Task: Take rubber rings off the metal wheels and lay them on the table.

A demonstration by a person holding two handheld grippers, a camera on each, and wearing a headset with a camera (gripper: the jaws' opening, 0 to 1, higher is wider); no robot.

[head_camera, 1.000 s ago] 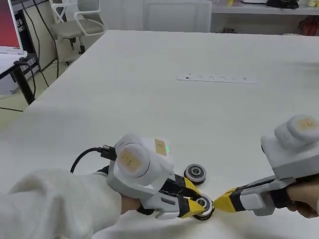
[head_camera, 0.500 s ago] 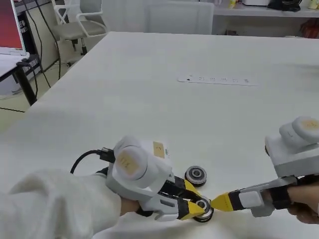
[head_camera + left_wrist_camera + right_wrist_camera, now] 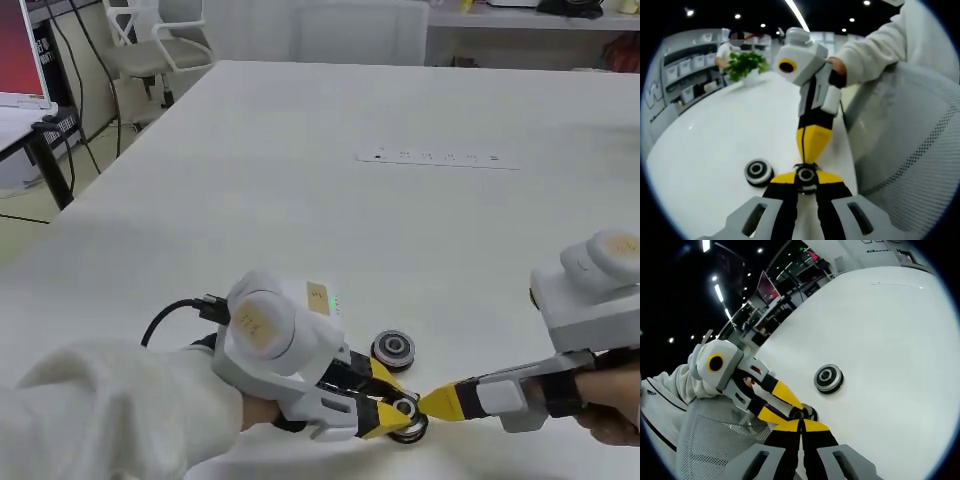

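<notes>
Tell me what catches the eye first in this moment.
Near the front edge of the white table, the left gripper is clamped on a small metal wheel. The right gripper, jaws together, meets that wheel tip to tip. A second wheel lies flat on the table just beyond them.

Head view looks down on the bench (image 3: pixel 300 150); the low, close gripper views face each other, sharing the clamped wheel (image 3: pixel 806 176).

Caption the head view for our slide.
Left tongs grip a metal wheel, right tongs touch it; second wheel lies beside.
</notes>
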